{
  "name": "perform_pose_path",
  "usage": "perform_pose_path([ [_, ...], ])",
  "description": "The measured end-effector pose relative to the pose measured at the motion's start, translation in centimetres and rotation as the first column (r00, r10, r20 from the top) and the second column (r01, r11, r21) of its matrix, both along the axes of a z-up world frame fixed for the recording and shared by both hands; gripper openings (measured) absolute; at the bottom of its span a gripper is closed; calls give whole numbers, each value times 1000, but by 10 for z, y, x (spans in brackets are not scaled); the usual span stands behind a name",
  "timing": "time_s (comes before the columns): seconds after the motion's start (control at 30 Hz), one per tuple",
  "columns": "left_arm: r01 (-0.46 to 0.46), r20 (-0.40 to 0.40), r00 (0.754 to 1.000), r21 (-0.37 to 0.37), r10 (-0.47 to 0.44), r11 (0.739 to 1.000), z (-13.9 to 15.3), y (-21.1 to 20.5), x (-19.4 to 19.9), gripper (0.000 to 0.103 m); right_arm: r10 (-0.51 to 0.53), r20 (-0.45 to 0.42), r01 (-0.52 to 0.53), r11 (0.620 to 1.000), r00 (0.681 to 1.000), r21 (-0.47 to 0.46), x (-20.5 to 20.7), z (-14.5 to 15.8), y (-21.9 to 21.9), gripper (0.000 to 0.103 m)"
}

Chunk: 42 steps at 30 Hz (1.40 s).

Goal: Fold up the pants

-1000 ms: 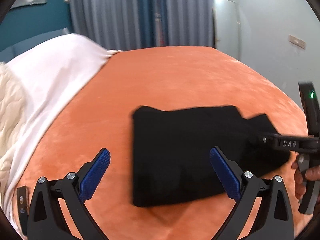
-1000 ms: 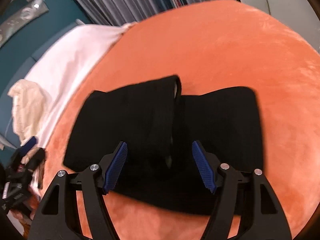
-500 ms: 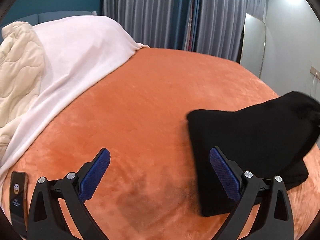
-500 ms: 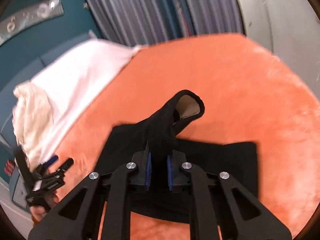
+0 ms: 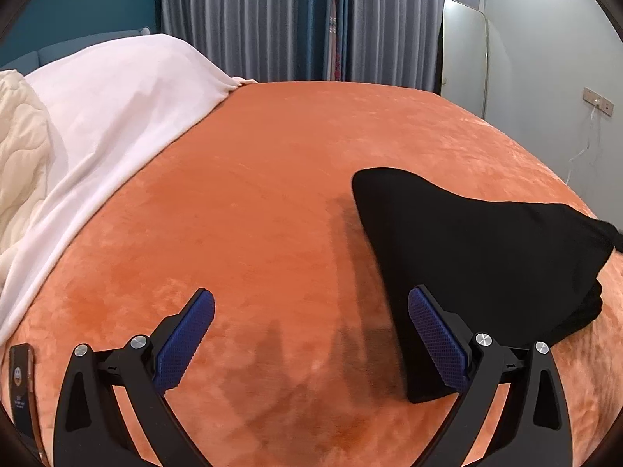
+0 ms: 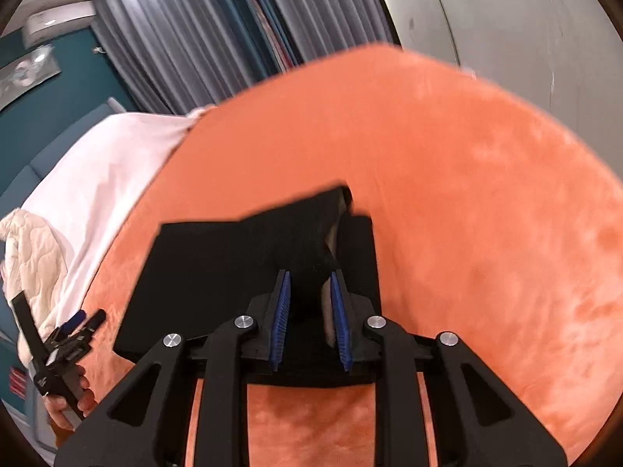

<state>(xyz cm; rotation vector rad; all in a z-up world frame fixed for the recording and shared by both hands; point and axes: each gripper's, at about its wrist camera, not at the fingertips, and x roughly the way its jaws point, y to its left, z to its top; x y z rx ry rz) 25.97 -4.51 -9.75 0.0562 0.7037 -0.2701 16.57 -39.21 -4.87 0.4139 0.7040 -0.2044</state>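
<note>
The left gripper, wide open and empty, had swung off the black pants, now at three o'clock. The right gripper, jaws easing open, pinched a raised fold of pants on the orange blanket, halfway through folding.

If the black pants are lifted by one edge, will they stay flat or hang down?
The black pants will probably hang down: the part in the right claw, whose jaws are opening, already rises in a soft peak while the rest stays on the orange blanket. They seem light, since a narrow pinch lifts them. The plush blanket may drag on them.
</note>
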Motion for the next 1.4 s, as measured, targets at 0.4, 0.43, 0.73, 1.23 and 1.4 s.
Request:
perform_pose_path([
  [0.4, -98, 0, 995, 64, 98, 993, 1, 24, 11, 97, 291, -72, -298, 949, 954, -107, 29, -15, 115, 21],
  [0.43, -118, 0, 993, 49, 118, 992, 4, 32, 13, 97, 347, -91, -355, 931, 933, -85, 31, -25, 136, 21],
  [0.73, -178, 9, 984, -20, 178, 984, 20, 69, 15, 97, 468, -196, -480, 877, 862, -17, 81, -83, 221, 21],
  [1.23, -191, -22, 982, -31, 190, 981, 21, 79, 20, 97, 438, -225, -484, 844, 871, -232, 88, -72, 269, 20],
  [1.4, -202, -20, 979, 15, 202, 979, 16, 73, 21, 97, 448, -271, -515, 811, 852, -277, 90, -102, 285, 20],
])
